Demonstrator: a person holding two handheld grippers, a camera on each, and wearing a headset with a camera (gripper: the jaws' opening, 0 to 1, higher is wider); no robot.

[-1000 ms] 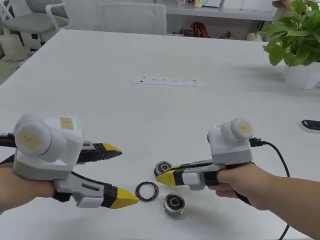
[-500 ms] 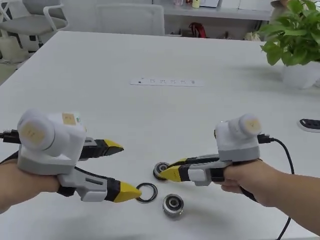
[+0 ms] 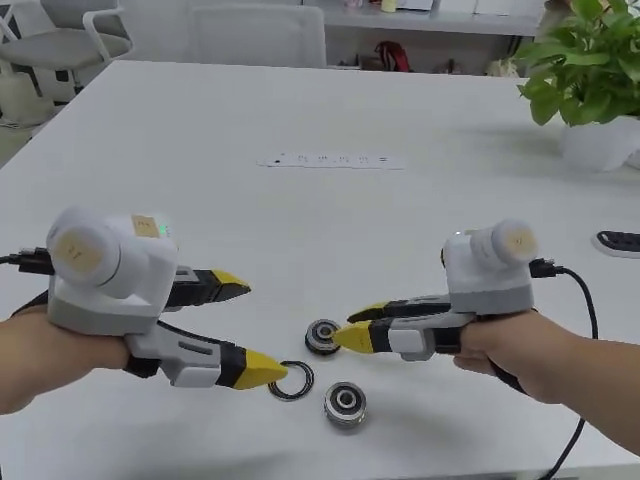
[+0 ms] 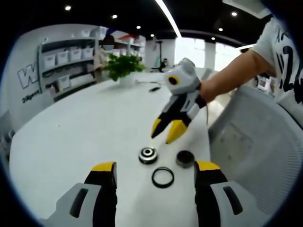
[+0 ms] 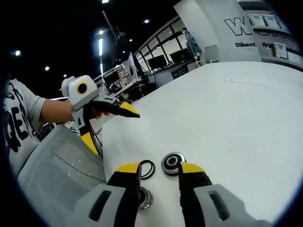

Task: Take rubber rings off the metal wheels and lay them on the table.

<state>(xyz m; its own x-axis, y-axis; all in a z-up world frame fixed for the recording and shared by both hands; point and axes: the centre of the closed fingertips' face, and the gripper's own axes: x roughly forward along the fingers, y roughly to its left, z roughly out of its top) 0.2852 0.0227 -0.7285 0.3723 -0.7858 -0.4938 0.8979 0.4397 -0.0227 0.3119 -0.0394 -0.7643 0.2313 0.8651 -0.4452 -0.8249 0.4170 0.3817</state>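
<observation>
One thin black rubber ring [image 3: 290, 380] lay flat and loose on the white table [image 3: 300, 110], so at least one ring looked to be done. Two small round metal wheels rested near it. The farther wheel [image 3: 323, 335] sat just beyond the ring, and the nearer wheel [image 3: 345, 403] sat just to its right. Both had dark centres, and I could not tell from these views which wheel carried a rubber ring. My guess was that one ring remained to be pulled off and laid down.

The left gripper [image 3: 252, 328] had its yellow-tipped jaws spread wide and gripped nothing. In the head view its lower tip lay over the ring's left edge, though contact could not be confirmed. In the left gripper view the ring sat between the two tips.

The right gripper [image 3: 358, 325] had its jaws parted by a narrower gap and also carried nothing. Its tips hovered just beside the farther wheel, pointing at it from the right.
</observation>
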